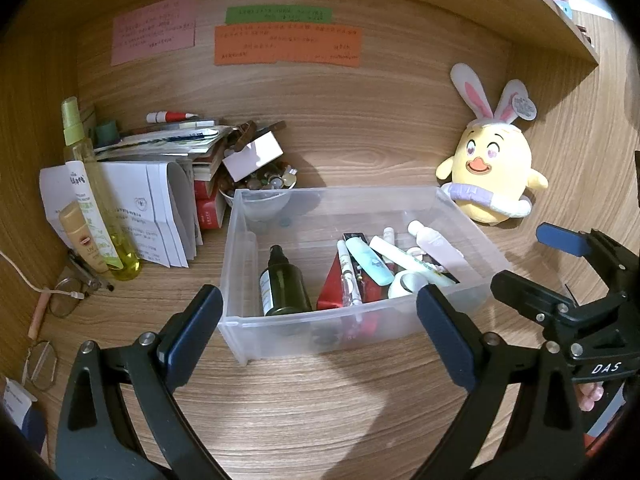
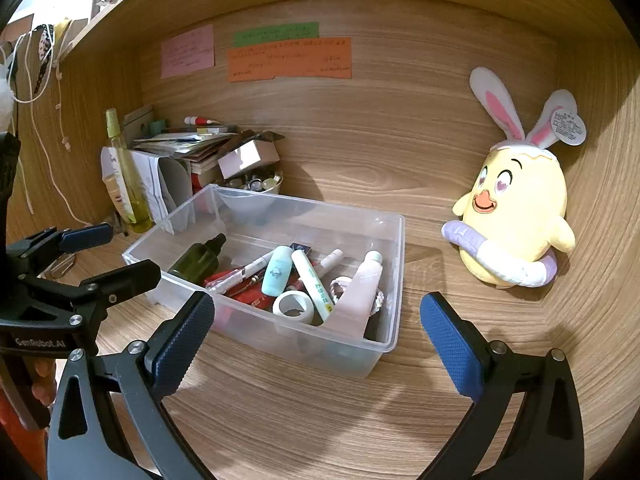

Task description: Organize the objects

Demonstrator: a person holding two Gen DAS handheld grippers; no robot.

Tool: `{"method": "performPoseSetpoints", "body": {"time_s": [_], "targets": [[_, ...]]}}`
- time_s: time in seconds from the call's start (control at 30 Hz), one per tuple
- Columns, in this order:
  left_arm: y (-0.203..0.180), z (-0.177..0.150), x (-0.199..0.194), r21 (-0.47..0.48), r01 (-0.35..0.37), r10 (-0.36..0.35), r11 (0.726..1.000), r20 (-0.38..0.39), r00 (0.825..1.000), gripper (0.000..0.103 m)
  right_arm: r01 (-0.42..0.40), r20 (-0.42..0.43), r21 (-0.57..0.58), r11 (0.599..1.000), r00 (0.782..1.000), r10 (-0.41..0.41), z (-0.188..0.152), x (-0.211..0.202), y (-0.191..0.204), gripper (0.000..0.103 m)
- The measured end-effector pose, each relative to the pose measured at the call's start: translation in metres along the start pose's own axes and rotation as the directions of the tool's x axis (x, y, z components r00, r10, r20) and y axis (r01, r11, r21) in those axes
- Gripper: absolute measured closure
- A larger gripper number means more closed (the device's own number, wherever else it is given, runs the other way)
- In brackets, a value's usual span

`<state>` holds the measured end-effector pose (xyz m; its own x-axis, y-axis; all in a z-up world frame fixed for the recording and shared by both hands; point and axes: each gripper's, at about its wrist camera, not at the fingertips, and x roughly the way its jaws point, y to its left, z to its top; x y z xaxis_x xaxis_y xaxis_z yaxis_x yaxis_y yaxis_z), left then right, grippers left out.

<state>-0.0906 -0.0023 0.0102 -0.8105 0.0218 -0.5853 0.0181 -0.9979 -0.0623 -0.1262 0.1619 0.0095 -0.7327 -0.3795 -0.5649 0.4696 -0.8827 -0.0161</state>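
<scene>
Item: clear plastic bin (image 1: 460,216), resting on the wood-grain desk (image 1: 320,400), directly ahead of both pairs of fingers. Contents: dark green bottle (image 1: 282,280), red packet (image 1: 334,284), pale blue tube (image 1: 370,260), pink tube (image 2: 362,288), tape roll (image 2: 294,304), pens.

Left gripper (image 1: 320,336): fingers spread wide, holding nothing, tips just short of the bin's near wall. Right gripper (image 2: 316,340): fingers likewise spread and empty, off the bin's near corner.

Loose stock beyond the left fingers: yellow spray bottle (image 1: 82,148), small tan bottle (image 1: 80,236), leaning papers (image 1: 160,208), a bowl of small round pieces (image 2: 256,182), possibly coins or badges. Plush chick (image 2: 516,216) sits beyond the right fingers, against the back panel.

Handling note: the likely step is fetching a loose bottle; approach upright, close on the body below the cap, clear the bin rim before release.

Setting: wooden alcove, coloured paper notes (image 1: 286,42) on the rear wall, warm light.
</scene>
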Motion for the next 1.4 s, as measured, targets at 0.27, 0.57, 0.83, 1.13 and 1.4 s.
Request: {"method": "performPoseSetpoints", "body": {"time_s": [0.27, 0.57, 0.83, 1.13, 1.4], "targets": [[-0.0009, -0.0002, 0.0, -0.003, 0.01, -0.01, 1.0, -0.006, 1.0, 0.004, -0.001, 0.0, -0.002, 1.0, 1.0, 0.001, -0.0001, -0.0002, -0.0001, 0.0], [-0.0004, -0.0002, 0.0006, -0.01, 0.018, -0.018, 1.0, -0.008, 1.0, 0.004, -0.004, -0.002, 0.007, 1.0, 1.0, 0.004, -0.0014, -0.0008, -0.0014, 0.0], [-0.0041, -0.0007, -0.0019, 0.008, 0.017, -0.017, 1.0, 0.01, 1.0, 0.004, -0.002, 0.001, 0.008, 1.0, 1.0, 0.002, -0.0016, -0.0016, -0.0038, 0.0], [-0.0063, -0.0011, -0.001, 0.01, 0.046, -0.046, 0.999, 0.003, 0.999, 0.004, -0.003, 0.005, 0.009, 1.0, 1.0, 0.003, -0.001, -0.0028, -0.0048, 0.0], [-0.0051, -0.0026, 0.0018, -0.006, 0.069, -0.069, 0.998, -0.008, 0.998, 0.004, -0.003, 0.0, 0.02, 1.0, 1.0, 0.003, -0.0014, -0.0028, -0.0067, 0.0]]}}
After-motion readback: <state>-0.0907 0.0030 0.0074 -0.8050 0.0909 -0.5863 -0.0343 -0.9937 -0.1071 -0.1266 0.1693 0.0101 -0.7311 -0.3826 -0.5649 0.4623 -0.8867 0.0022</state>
